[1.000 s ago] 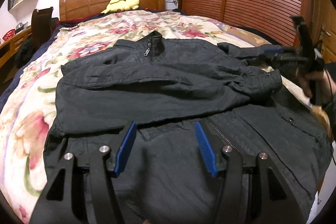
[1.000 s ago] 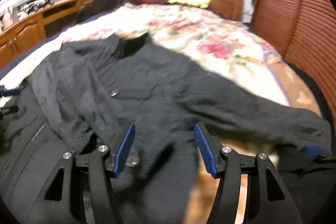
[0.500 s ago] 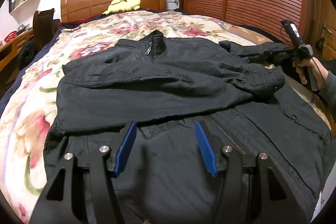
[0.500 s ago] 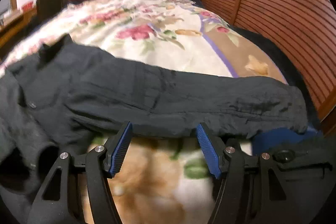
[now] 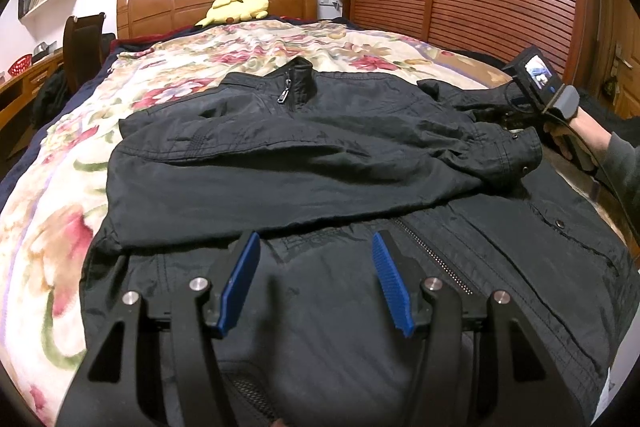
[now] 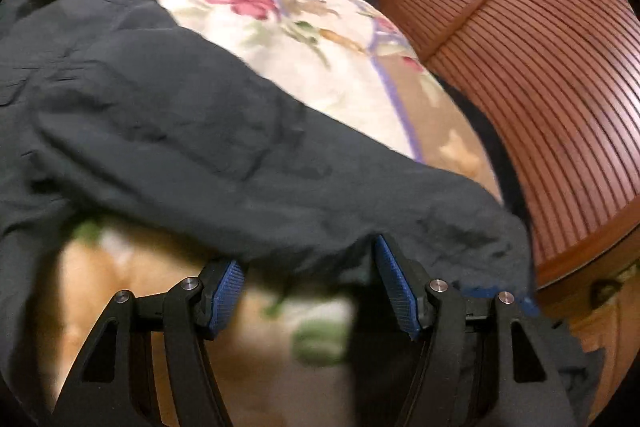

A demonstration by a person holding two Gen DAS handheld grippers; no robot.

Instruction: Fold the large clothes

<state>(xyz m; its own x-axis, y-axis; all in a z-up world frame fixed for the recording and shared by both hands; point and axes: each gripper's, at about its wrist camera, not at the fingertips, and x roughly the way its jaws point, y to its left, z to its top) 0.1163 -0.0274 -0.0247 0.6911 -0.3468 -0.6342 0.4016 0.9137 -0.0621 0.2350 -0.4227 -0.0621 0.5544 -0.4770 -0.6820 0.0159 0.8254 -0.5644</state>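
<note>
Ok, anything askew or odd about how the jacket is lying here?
Mildly. The dark jacket is half folded: one sleeve lies across the chest, the other sleeve is stretched out over the floral bedspread with the open right gripper at its edge. No damage visible. The open left gripper holds nothing.

No readable text, labels, brands or numbers anywhere; small camera screen (image 5: 539, 74) too blurred.
</note>
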